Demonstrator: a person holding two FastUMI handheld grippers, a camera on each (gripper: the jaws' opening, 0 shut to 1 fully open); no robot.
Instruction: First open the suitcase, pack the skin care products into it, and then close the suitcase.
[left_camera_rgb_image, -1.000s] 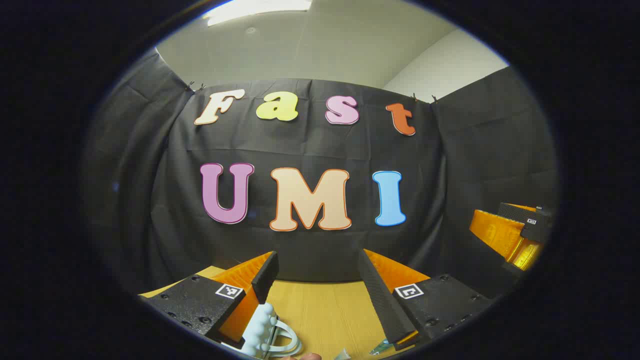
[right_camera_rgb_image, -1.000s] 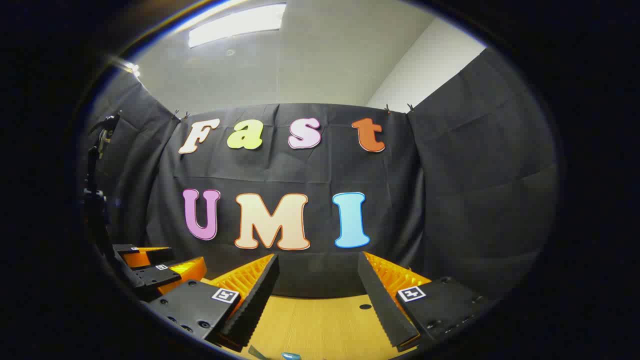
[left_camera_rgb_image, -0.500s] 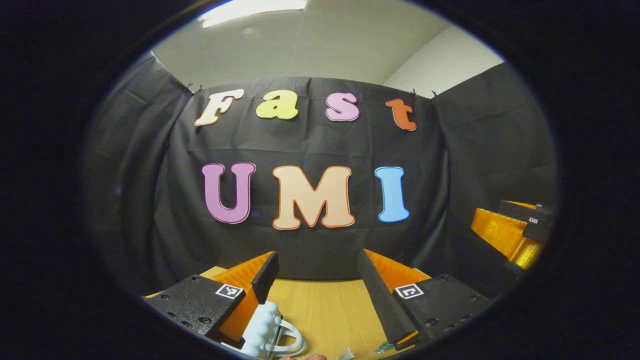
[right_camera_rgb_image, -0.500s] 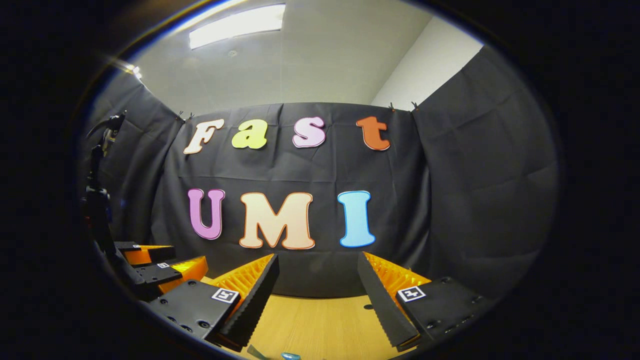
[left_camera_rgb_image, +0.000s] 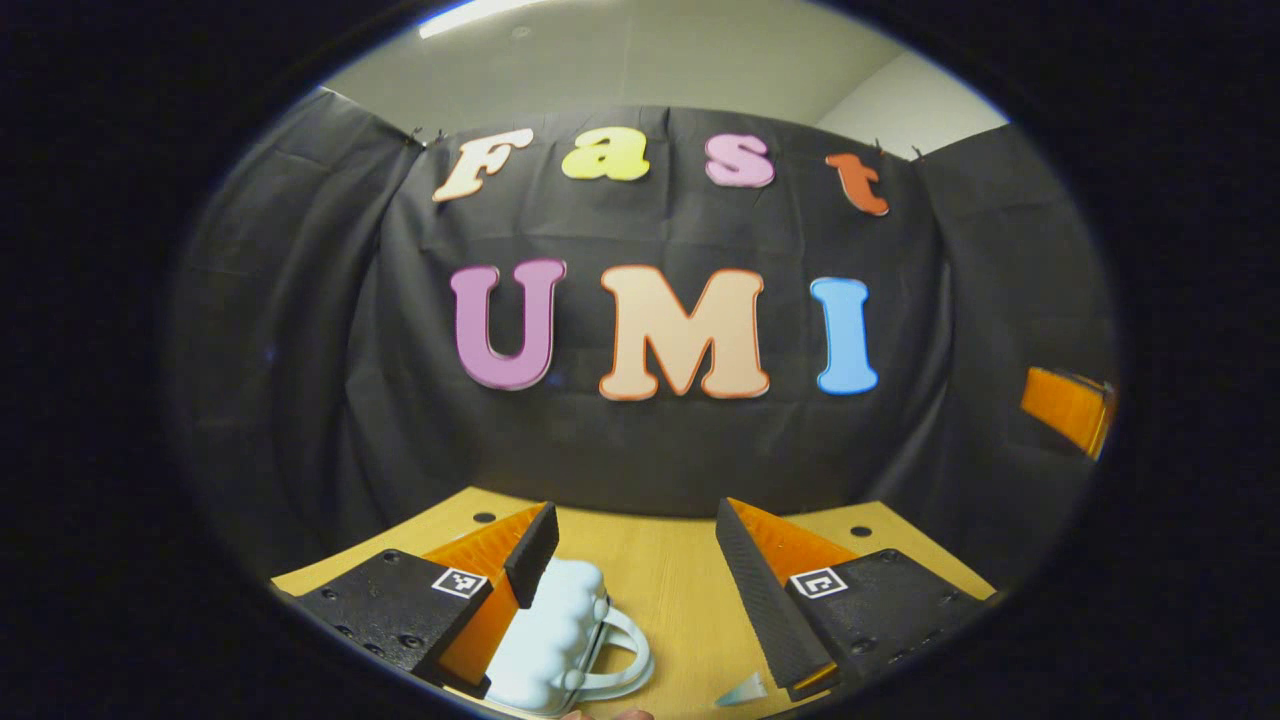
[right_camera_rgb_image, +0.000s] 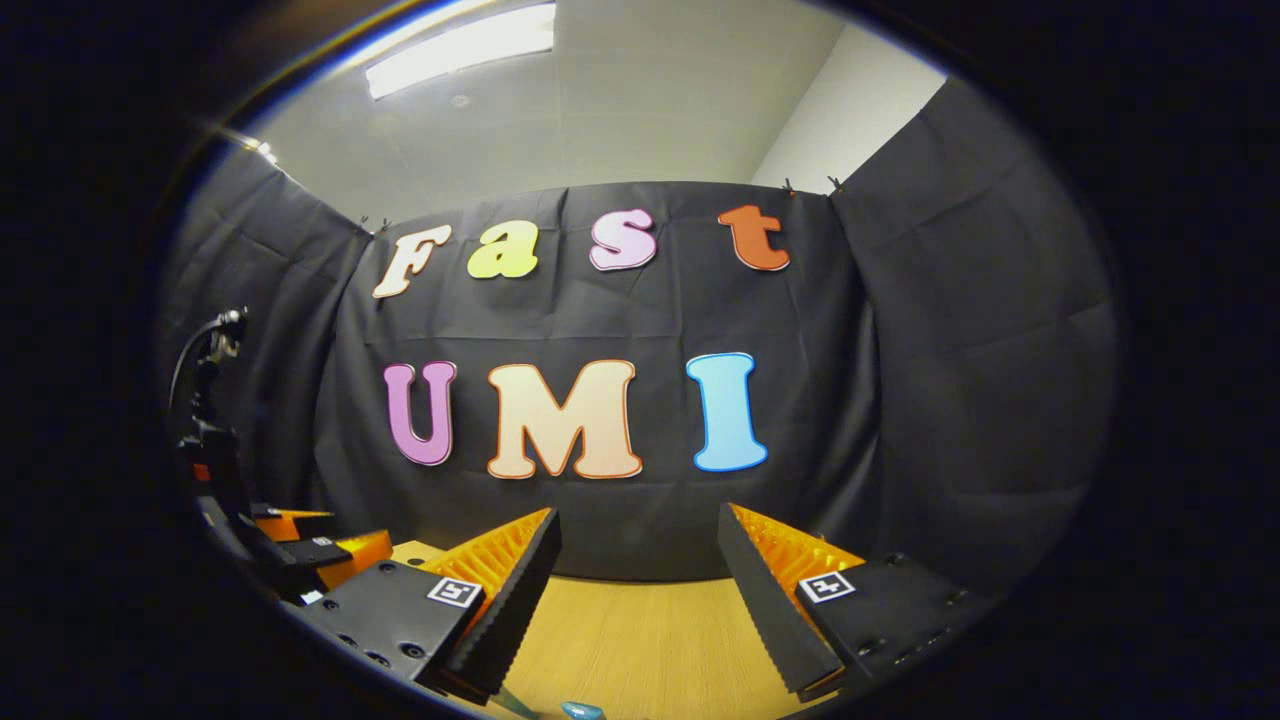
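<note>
Although little of it clears the lower edge of the left gripper view, the pale blue-white suitcase (left_camera_rgb_image: 548, 640) lies on the wooden counter (left_camera_rgb_image: 660, 590) just beside the inner face of the left hand-held gripper (left_camera_rgb_image: 632, 560), whose jaws stand wide apart and hold nothing. It looks like a small moulded shell with a bumpy, ribbed side and a looped white handle (left_camera_rgb_image: 625, 665) curving off toward the right; my guess is that it is light and stiff, somewhat slick to rubbery pads, and likely to skid on the bare wood unless one side is steadied while the other is lifted. That handle loop, or the seam where the lid meets the base, seems the likeliest place to take hold, though no latch or hinge can be made out. A small pale wedge (left_camera_rgb_image: 742, 690) near the right finger and a teal-blue scrap (right_camera_rgb_image: 582, 711) at the bottom of the right gripper view may be skin care products, but both are cut off and too small to name. Over on the right, the right hand-held gripper (right_camera_rgb_image: 638, 570) is likewise spread wide and empty above bare counter, well apart from the case. Whether the suitcase is latched cannot be told.
</note>
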